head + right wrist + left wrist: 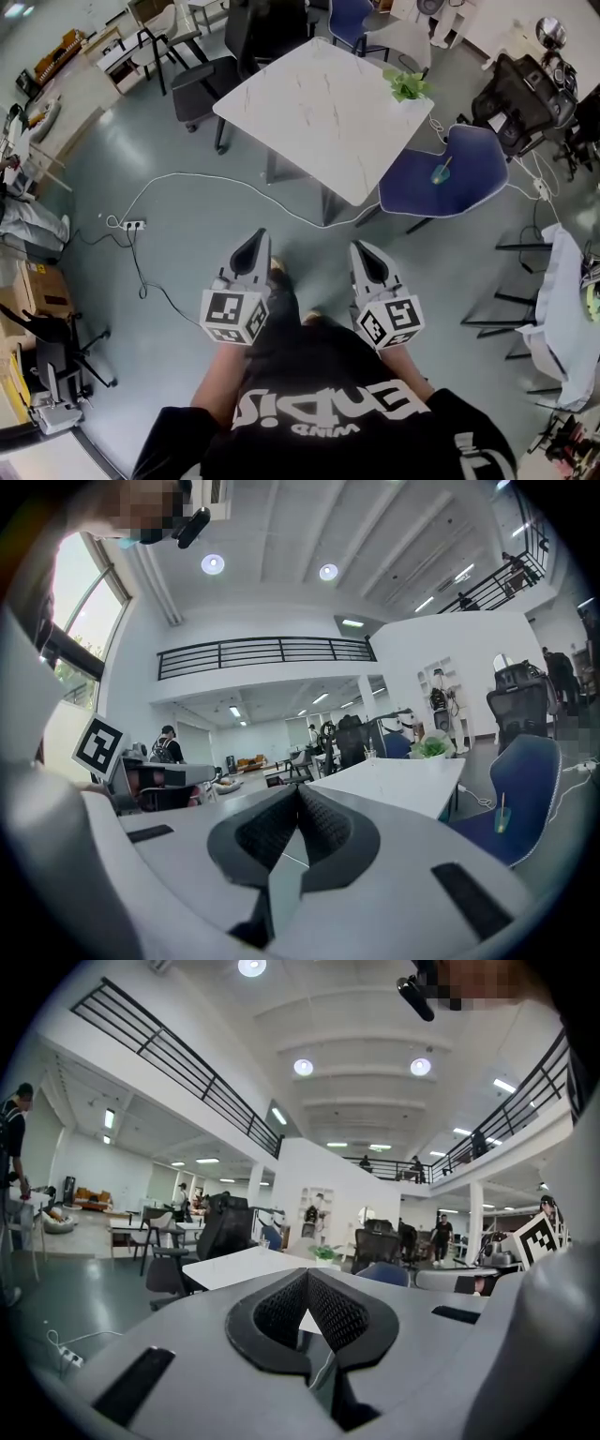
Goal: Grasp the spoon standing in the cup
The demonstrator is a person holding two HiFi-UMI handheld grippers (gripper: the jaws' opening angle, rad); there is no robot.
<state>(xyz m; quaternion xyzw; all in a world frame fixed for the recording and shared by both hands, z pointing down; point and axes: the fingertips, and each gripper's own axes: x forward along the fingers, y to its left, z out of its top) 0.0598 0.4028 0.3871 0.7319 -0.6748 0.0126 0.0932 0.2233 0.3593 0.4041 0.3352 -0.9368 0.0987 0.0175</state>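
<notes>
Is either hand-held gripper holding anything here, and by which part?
Nothing. The left hand-held gripper and right hand-held gripper are shut and empty; the spoon stands in the cup on a chair.

We see a bright, evenly lit hall. Round ceiling lamps point(303, 1067) burn out to pure white in both gripper views, and daylight pours through a tall window point(80, 583), glaring at that edge. The white worktop point(319, 112) throws only a faint shadow on the floor point(187, 225), which carries a soft sheen. All three views bend strongly toward the edges, and the gripper views have black corners. The right tool point(298, 794) sits close to the lens, its grey shell slightly soft.
</notes>
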